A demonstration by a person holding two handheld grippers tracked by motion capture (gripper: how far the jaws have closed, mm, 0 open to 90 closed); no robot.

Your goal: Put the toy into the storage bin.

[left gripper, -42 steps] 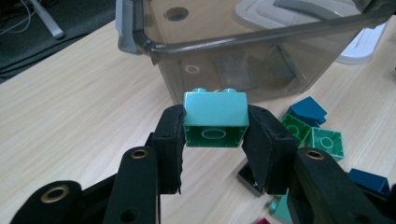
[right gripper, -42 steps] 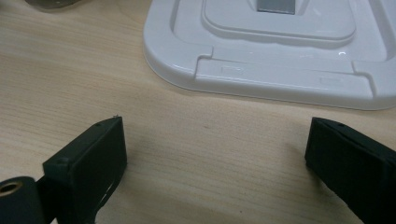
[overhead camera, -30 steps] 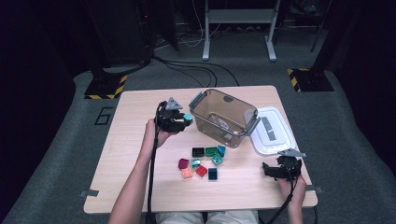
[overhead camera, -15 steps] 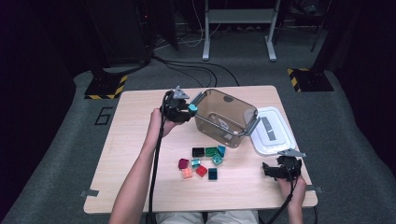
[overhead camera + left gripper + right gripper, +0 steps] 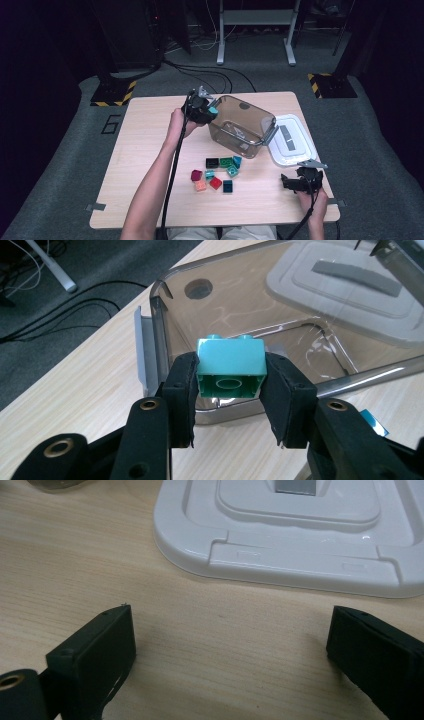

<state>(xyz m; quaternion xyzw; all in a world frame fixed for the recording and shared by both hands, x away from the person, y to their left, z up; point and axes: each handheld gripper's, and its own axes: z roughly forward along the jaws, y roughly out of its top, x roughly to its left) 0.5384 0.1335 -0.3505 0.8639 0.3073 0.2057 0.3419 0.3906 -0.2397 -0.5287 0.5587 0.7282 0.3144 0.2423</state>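
counter (image 5: 150, 150): pale wood, matt, fine straight grain
brick (image 5: 230, 367): teal plastic, smooth, slight sheen
bin (image 5: 280, 340): smoky see-through plastic, glossy (light glints on its walls)
lid (image 5: 295, 535): white plastic, smooth, soft shine
left hand-held gripper (image 5: 231, 390): black, matt pads, plastic by the look
floor (image 5: 65, 165): grey carpet, rough
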